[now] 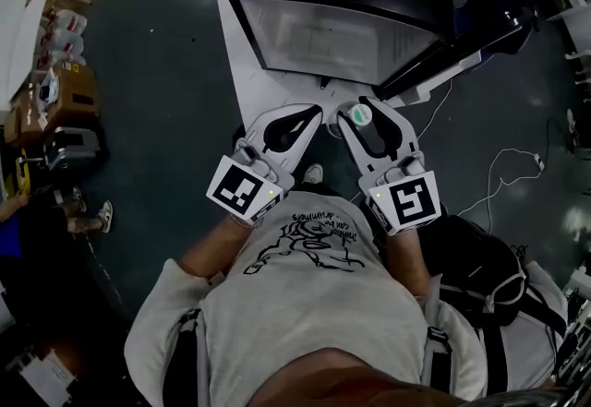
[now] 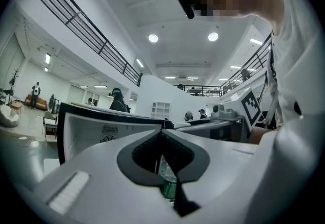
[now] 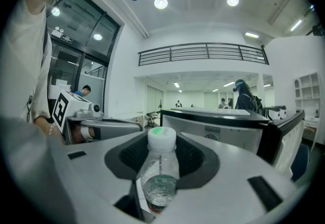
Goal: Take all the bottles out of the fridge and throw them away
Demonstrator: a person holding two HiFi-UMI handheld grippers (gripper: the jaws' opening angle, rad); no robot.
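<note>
My right gripper is shut on a clear bottle with a white cap and a green label. The bottle stands upright in the hollow between the jaws. My left gripper is beside it on the left, jaws shut. In the left gripper view a sliver of clear, green-labelled bottle shows in the slit of the left gripper; whether it is pinched I cannot tell. Just ahead of both grippers stands the black mini fridge, its door swung open to the right. Its pale inside looks bare.
The fridge sits on a white base on a dark floor. Boxes and clutter line the left side. A white cable and a dark backpack lie at the right. Other people stand far off in the hall.
</note>
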